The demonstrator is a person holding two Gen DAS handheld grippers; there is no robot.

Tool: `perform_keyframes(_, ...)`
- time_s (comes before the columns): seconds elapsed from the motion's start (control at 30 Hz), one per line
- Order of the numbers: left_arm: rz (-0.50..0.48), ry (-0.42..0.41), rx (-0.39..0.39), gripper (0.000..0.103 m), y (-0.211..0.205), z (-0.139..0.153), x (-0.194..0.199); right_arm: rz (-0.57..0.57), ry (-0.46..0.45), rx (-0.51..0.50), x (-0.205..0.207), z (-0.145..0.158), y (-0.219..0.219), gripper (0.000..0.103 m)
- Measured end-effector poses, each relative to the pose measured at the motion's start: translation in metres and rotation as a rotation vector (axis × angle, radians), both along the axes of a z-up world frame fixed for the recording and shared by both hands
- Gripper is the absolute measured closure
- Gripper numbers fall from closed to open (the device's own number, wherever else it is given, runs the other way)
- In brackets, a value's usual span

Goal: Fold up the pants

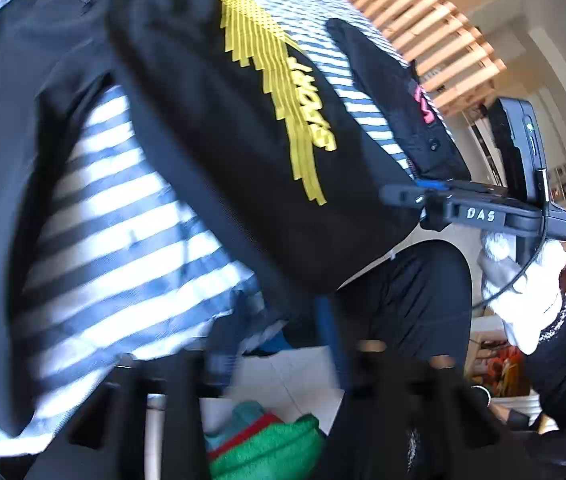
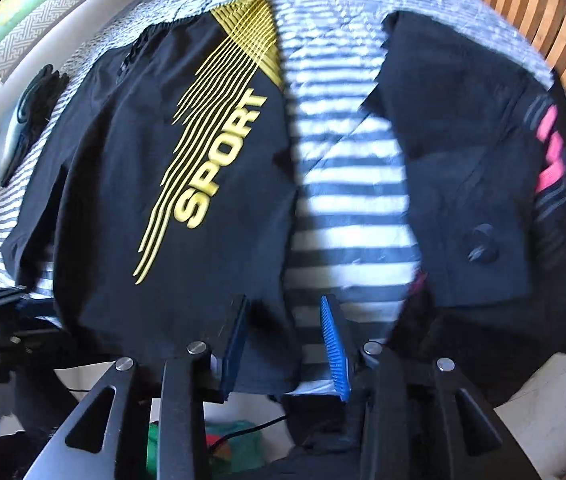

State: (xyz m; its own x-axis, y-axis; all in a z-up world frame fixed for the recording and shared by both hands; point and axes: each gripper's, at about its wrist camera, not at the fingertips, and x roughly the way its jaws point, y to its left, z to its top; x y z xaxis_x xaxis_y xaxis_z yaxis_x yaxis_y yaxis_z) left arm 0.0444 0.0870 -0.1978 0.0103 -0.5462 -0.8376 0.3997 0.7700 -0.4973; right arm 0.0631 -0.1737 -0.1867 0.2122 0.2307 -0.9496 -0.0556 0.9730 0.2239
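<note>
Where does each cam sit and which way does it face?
Left wrist: on the left gripper, tilted down over the black SPORT shorts on the striped bedspread; shows the right gripper and gloved hand.
Right wrist: on the right gripper, aimed steeply down at the shorts' hem between its jaws.
Shared: shorts, bedspread, a second dark garment.

A bed [image 2: 347,208] with a striped cover (dark and white bands) carries the clothes. Black pants [image 2: 131,152] with yellow lines and "SPORT" lie flat toward its left edge, their hem at the near edge. A second dark garment [image 2: 463,168] with pink marks lies toward the right edge.
</note>
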Motion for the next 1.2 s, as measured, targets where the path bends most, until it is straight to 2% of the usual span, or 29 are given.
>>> perform_keyframes(0.03, -0.004, -0.003, 0.000, 0.092, -0.002, 0.003, 0.000, 0.014, 0.006, 0.009, 0.001, -0.001, 0.005, 0.099)
perform_keyframes(0.1, 0.000, -0.015, -0.043, 0.095, -0.002, 0.019, 0.001, 0.017, 0.005, -0.008, 0.002, 0.004, 0.011, 0.101)
perform_keyframes(0.17, -0.006, -0.040, -0.070, 0.095, 0.001, 0.037, -0.004, 0.002, -0.041, 0.023, 0.002, 0.021, 0.008, 0.101)
perform_keyframes(0.23, -0.019, -0.067, -0.075, 0.091, 0.010, 0.055, -0.012, -0.032, -0.079, -0.002, 0.000, 0.039, -0.003, 0.101)
perform_keyframes(0.27, -0.033, -0.058, -0.075, 0.081, 0.016, 0.059, -0.016, -0.036, -0.092, -0.066, -0.001, 0.044, -0.005, 0.101)
perform_keyframes(0.3, -0.042, -0.043, -0.060, 0.063, 0.025, 0.062, -0.020, -0.030, -0.116, -0.150, -0.003, 0.048, -0.005, 0.100)
perform_keyframes(0.33, -0.024, -0.056, -0.035, 0.058, 0.040, 0.066, -0.025, -0.030, -0.142, -0.248, -0.005, 0.052, -0.003, 0.097)
perform_keyframes(0.37, 0.001, -0.087, -0.012, 0.055, 0.054, 0.071, -0.029, -0.027, -0.146, -0.288, -0.005, 0.054, -0.001, 0.095)
perform_keyframes(0.4, 0.043, -0.120, 0.029, 0.055, 0.076, 0.075, -0.032, -0.029, -0.149, -0.303, -0.006, 0.058, 0.001, 0.086)
perform_keyframes(0.43, 0.082, -0.132, 0.052, 0.055, 0.096, 0.078, -0.033, -0.041, -0.166, -0.292, -0.006, 0.064, 0.002, 0.079)
perform_keyframes(0.5, 0.199, -0.146, 0.088, 0.055, 0.143, 0.081, -0.034, -0.038, -0.204, -0.276, -0.006, 0.075, 0.014, 0.078)
perform_keyframes(0.57, 0.305, -0.164, 0.148, 0.055, 0.185, 0.082, -0.035, 0.020, -0.223, -0.234, -0.002, 0.083, 0.036, 0.077)
perform_keyframes(0.63, 0.403, -0.161, 0.190, 0.054, 0.229, 0.079, -0.034, 0.108, -0.201, -0.124, 0.003, 0.085, 0.069, 0.076)
perform_keyframes(0.73, 0.509, -0.139, 0.201, 0.052, 0.281, 0.066, -0.030, 0.219, -0.138, 0.021, 0.015, 0.073, 0.131, 0.074)
perform_keyframes(0.83, 0.576, -0.101, 0.162, 0.050, 0.310, 0.050, -0.025, 0.291, -0.091, 0.125, 0.021, 0.054, 0.189, 0.074)
perform_keyframes(0.97, 0.554, -0.074, 0.137, 0.049, 0.310, 0.031, -0.016, 0.369, -0.027, 0.195, 0.030, 0.023, 0.252, 0.074)
perform_keyframes(1.03, 0.541, -0.079, 0.136, 0.051, 0.307, 0.025, -0.010, 0.380, -0.015, 0.199, 0.035, 0.009, 0.273, 0.074)
perform_keyframes(1.07, 0.541, -0.077, 0.134, 0.060, 0.307, 0.023, -0.007, 0.382, -0.017, 0.185, 0.036, 0.005, 0.282, 0.074)
perform_keyframes(1.1, 0.532, -0.071, 0.128, 0.085, 0.305, 0.023, -0.006, 0.374, -0.011, 0.174, 0.038, 0.000, 0.289, 0.074)
perform_keyframes(1.13, 0.525, -0.062, 0.134, 0.096, 0.301, 0.021, -0.004, 0.373, 0.013, 0.183, 0.039, -0.003, 0.292, 0.079)
perform_keyframes(1.17, 0.521, -0.064, 0.144, 0.102, 0.300, 0.022, -0.005, 0.370, 0.037, 0.205, 0.040, -0.002, 0.292, 0.087)
perform_keyframes(1.2, 0.513, -0.076, 0.152, 0.101, 0.299, 0.026, -0.007, 0.363, 0.069, 0.240, 0.041, 0.000, 0.291, 0.097)
